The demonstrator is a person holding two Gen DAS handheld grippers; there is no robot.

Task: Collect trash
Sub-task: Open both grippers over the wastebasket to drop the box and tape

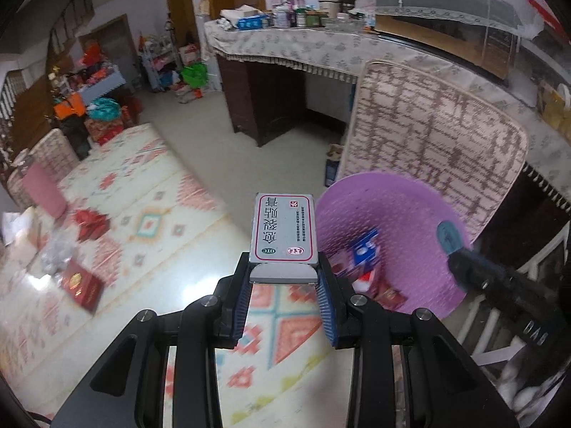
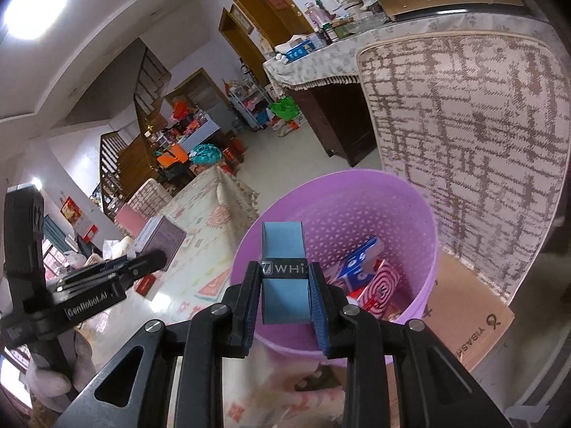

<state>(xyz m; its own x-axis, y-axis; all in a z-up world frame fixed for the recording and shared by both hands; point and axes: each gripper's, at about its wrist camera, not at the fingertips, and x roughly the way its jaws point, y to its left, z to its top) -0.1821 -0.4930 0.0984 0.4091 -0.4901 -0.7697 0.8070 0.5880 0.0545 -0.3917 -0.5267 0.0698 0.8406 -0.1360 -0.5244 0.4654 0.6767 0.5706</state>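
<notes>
Trash is partly collected: the purple bin (image 2: 335, 214) stands on the floor beside the patterned table (image 1: 150, 192), against an upright mattress (image 2: 464, 135), and already holds several cartons, among them a blue-and-white carton (image 2: 360, 260) and a red spiral-printed box (image 2: 378, 285). Two further items are in hand. The left gripper (image 1: 283, 285) is clamped across the near end of a grey medicine box (image 1: 283, 230), which projects well forward of the fingers and sits over the table edge, just beside the bin's rim rather than above its opening. The right gripper (image 2: 285, 296) is closed on a blue packet with a black band (image 2: 283, 271), and this one hangs over the near rim of the bin. Principal risk, in my judgement: the medicine box is not yet over the mouth, so a release now would drop it on the table or down the outside wall. Its short grip and long overhang also make it liable to pivot or slip if swung quickly. Second risk: the two grippers converge on one opening, and the left view shows the other tool already at the rim; contact could knock either item loose or tip the light bin. Lesser risk: the blue packet sits near the rim and may catch it on release. Remaining litter on the table, including a red booklet (image 1: 82, 287), is blurred and not yet collected.
</notes>
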